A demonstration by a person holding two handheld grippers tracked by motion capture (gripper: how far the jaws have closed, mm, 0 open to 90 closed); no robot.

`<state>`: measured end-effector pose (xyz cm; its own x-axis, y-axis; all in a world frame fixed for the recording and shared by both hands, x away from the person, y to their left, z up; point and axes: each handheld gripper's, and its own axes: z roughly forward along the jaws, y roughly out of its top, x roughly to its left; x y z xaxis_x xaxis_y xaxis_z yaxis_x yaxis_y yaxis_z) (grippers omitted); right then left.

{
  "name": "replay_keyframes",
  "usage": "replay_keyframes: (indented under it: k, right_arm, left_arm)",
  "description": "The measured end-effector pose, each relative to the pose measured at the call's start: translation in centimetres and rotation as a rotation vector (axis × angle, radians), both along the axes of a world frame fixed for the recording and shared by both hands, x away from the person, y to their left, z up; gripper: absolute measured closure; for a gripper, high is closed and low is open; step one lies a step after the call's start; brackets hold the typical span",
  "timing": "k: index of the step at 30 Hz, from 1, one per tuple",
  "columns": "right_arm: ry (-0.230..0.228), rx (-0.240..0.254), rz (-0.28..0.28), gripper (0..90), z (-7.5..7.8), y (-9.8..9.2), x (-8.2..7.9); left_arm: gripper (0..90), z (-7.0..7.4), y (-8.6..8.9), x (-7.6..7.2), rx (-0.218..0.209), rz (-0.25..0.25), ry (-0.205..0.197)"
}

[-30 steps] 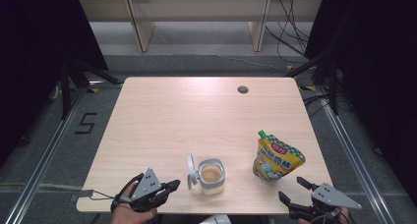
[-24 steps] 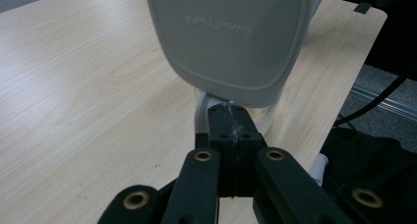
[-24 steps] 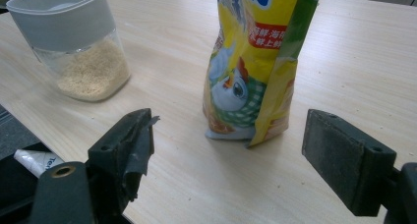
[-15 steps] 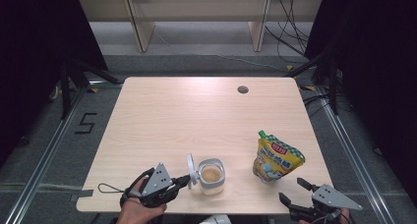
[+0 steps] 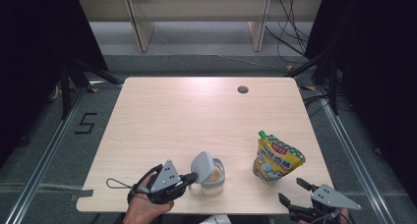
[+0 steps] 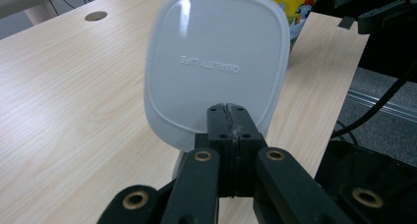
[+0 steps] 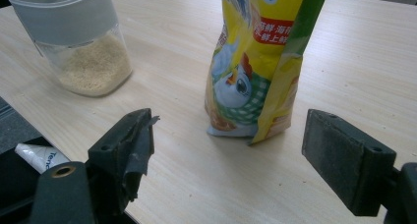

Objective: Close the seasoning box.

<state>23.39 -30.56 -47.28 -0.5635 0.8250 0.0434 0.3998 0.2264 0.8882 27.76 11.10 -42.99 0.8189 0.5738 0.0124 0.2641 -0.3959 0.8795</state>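
A clear container (image 5: pixel 215 181) with beige grains stands near the table's front edge; in the right gripper view the container (image 7: pixel 83 42) is at the upper left. Its white hinged lid (image 5: pixel 202 165) leans over the opening. My left gripper (image 5: pixel 193 176) is shut, its tips against the outer face of the lid (image 6: pixel 216 62), nothing between the jaws (image 6: pixel 227 111). A yellow pouch (image 5: pixel 275 157) with a chicken print stands upright to the right. My right gripper (image 5: pixel 291 189) is open just in front of the pouch (image 7: pixel 255 62), apart from it.
The wooden table (image 5: pixel 187 116) has a cable hole (image 5: pixel 242 90) at the back right. A white tube (image 7: pixel 34 157) lies below the table's front edge. Metal floor rails run along both sides, and shelving stands beyond the far edge.
My left gripper has moved right up to the container. The lid, which stood upright at the container's left side, now leans over the opening. The right gripper has stayed put.
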Motion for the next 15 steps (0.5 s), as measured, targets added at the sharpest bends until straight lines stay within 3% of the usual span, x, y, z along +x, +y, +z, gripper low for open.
replay_keyframes:
  k: [4,5,7,13,14,15]
  right_arm:
    - [-0.011,-0.012,0.001,20.9,0.01,-0.09,0.04]
    - [-0.01,-0.012,0.001,20.9,0.01,-0.08,0.04]
    - [-0.01,-0.012,0.001,20.9,0.01,-0.08,0.03]
    - [0.001,-0.003,0.006,21.0,-0.02,0.02,0.02]
    - [0.0,-0.003,0.006,21.0,-0.02,0.02,0.02]
    - [0.0,-0.004,0.006,21.0,-0.02,0.02,0.03]
  left_arm:
    - [88.7,0.45,-0.17,0.15,0.012,-0.018,-0.023]
    - [88.7,0.44,-0.27,0.03,-0.009,-0.006,-0.007]
    - [88.4,0.66,-0.14,0.05,0.006,-0.011,-0.018]
    - [87.2,0.76,0.15,-0.22,-0.014,0.002,0.0]
    - [86.9,0.88,0.32,-0.14,0.001,-0.009,-0.016]
    - [86.7,0.85,0.33,-0.15,-0.014,-0.013,-0.016]
